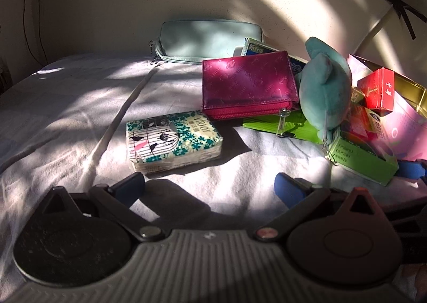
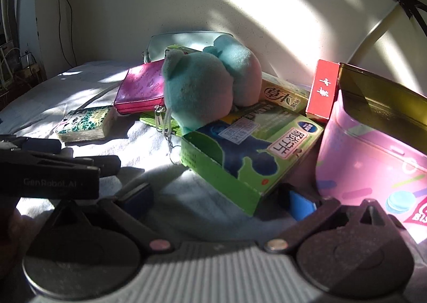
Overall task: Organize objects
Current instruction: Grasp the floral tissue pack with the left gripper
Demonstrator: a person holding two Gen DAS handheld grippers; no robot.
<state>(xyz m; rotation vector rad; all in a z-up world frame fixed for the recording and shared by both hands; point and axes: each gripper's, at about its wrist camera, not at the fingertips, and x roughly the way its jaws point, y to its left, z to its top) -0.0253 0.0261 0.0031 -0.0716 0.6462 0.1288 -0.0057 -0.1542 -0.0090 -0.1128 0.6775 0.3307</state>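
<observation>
A pile of small goods lies on a white cloth. A patterned tissue pack [image 1: 173, 140] [image 2: 85, 124] rests just ahead of my left gripper [image 1: 210, 188] [image 2: 85, 155], which is open and holds nothing. Behind it are a pink zip wallet [image 1: 248, 84] [image 2: 141, 87] and a teal plush toy [image 1: 325, 87] [image 2: 208, 87] with a keychain. A green medicine box [image 2: 253, 153] [image 1: 360, 156] slopes down from the pile. Its near corner reaches between the open fingers of my right gripper [image 2: 220, 201], which are not closed on it. One right fingertip [image 1: 411, 168] shows beside the box.
A pale blue pouch [image 1: 208, 41] leans on the wall at the back. A red carton [image 2: 324, 89], a yellowish box [image 2: 283, 95] and a pink tin [image 2: 373, 169] with a gold lid [image 2: 387, 97] crowd the right. The white cloth [image 1: 66, 105] stretches left.
</observation>
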